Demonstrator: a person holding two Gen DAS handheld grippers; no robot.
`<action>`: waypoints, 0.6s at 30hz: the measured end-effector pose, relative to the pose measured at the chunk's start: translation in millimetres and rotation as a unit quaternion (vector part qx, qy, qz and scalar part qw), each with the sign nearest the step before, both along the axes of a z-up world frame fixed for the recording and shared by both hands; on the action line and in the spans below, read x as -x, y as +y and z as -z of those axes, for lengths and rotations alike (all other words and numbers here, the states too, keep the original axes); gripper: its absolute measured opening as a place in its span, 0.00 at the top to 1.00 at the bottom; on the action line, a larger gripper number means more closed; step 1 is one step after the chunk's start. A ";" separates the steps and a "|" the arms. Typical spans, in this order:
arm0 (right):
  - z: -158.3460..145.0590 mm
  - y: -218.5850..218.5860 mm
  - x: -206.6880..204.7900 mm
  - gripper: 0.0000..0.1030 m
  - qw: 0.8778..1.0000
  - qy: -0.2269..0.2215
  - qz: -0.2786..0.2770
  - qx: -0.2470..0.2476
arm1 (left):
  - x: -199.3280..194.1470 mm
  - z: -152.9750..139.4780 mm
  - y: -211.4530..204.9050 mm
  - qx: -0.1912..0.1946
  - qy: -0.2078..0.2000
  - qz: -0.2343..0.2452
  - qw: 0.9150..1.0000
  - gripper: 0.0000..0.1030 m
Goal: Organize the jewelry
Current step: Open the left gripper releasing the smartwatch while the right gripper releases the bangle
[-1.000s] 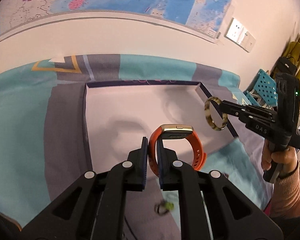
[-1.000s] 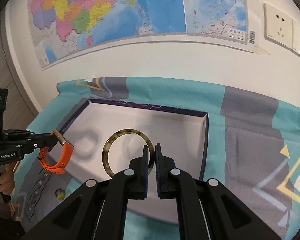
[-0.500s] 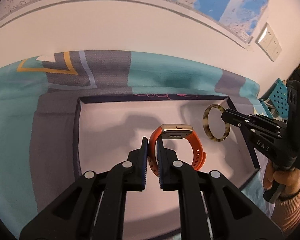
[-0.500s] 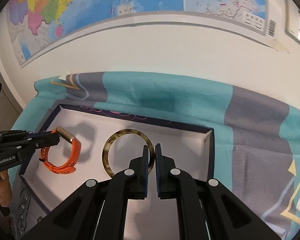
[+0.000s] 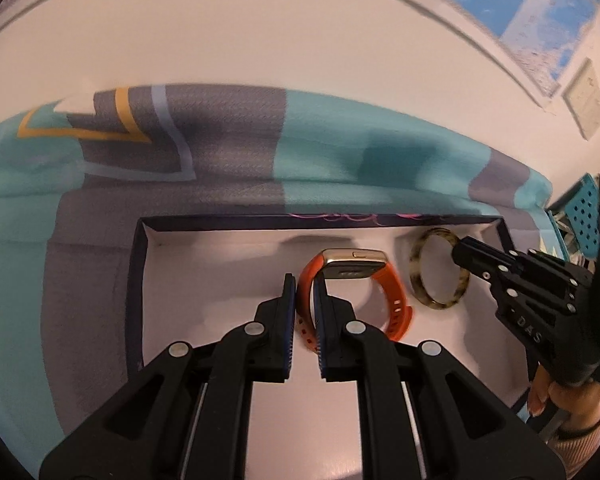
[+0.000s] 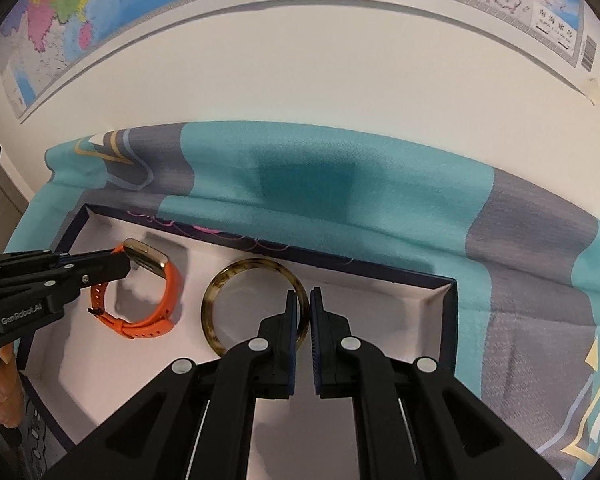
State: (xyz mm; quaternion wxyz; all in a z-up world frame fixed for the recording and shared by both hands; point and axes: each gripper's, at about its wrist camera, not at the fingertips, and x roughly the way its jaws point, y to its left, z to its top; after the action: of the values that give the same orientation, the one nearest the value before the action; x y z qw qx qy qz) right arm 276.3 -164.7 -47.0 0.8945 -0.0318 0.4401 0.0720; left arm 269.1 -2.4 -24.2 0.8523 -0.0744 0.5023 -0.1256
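Note:
My left gripper [image 5: 305,284] is shut on the strap of an orange watch [image 5: 392,300] with a gold case and holds it low over the white floor of a dark-rimmed box [image 5: 136,280]. My right gripper [image 6: 304,300] is shut on a tortoiseshell bangle [image 6: 220,292] and holds it upright inside the same box [image 6: 452,320], just right of the watch [image 6: 164,304]. The bangle [image 5: 418,280] and the right gripper [image 5: 460,246] also show in the left wrist view, near the box's far right corner. The left gripper [image 6: 126,266] shows at left in the right wrist view.
The box lies on a teal and grey patterned cloth [image 6: 320,200] that runs up to a white wall [image 6: 300,60] with a map [image 6: 100,0]. A teal perforated crate [image 5: 584,216] stands at the far right.
Both grippers have moved forward and down into the box with the watch and the bangle. The box now fills the lower part of both views.

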 end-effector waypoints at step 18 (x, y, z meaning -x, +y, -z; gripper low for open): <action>-49.2 -8.1 117.6 0.59 0.990 -0.092 -0.093 -0.052 | 52.1 -32.3 17.1 -0.029 -0.069 -0.023 0.997 0.37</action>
State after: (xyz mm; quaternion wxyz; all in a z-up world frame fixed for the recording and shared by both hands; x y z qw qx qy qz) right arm 158.6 -172.8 2.2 0.9211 -0.0327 0.3468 0.1739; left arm 217.0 14.7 8.1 0.8892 -0.0524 0.4441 -0.0965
